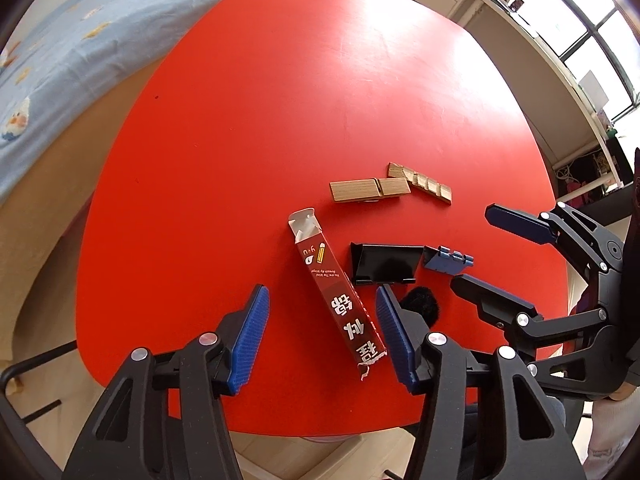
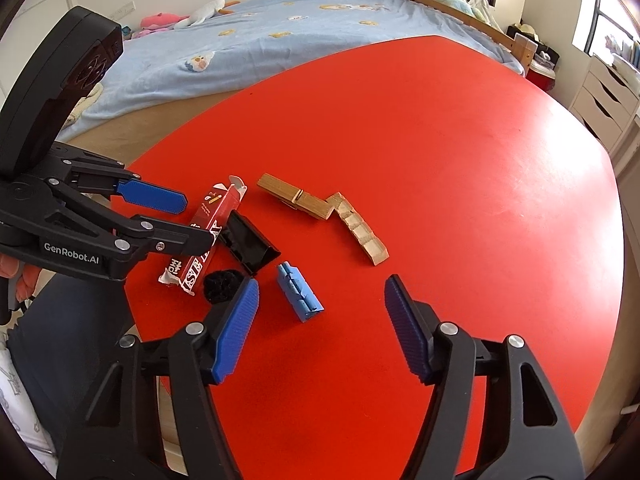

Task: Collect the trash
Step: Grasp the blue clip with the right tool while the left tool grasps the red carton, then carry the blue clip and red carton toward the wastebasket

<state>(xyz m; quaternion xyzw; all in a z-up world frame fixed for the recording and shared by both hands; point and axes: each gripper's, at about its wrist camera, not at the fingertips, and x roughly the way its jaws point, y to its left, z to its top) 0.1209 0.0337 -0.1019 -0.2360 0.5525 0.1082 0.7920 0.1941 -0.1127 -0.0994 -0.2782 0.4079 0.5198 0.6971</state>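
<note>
A dark red carton (image 1: pixel 334 288) with torn ends lies on the red table (image 1: pixel 280 100), between the open fingers of my left gripper (image 1: pixel 320 312). Beside it lie a black plastic tray (image 1: pixel 384 262), a small blue ridged piece (image 1: pixel 448 259), a black fuzzy ball (image 1: pixel 420 304) and wooden blocks (image 1: pixel 390 187). In the right wrist view my right gripper (image 2: pixel 322 304) is open above the table, the blue piece (image 2: pixel 298 294) just inside its left finger. The carton (image 2: pixel 206 236), tray (image 2: pixel 248 240), ball (image 2: pixel 222 284), blocks (image 2: pixel 324 212) and left gripper (image 2: pixel 192 220) show there too.
A bed with a light blue duvet (image 2: pixel 280 40) borders the table's far side. White drawers (image 2: pixel 604 96) stand at the right. The near table edge (image 2: pixel 160 360) lies under the grippers, dark trousers (image 2: pixel 72 320) below it.
</note>
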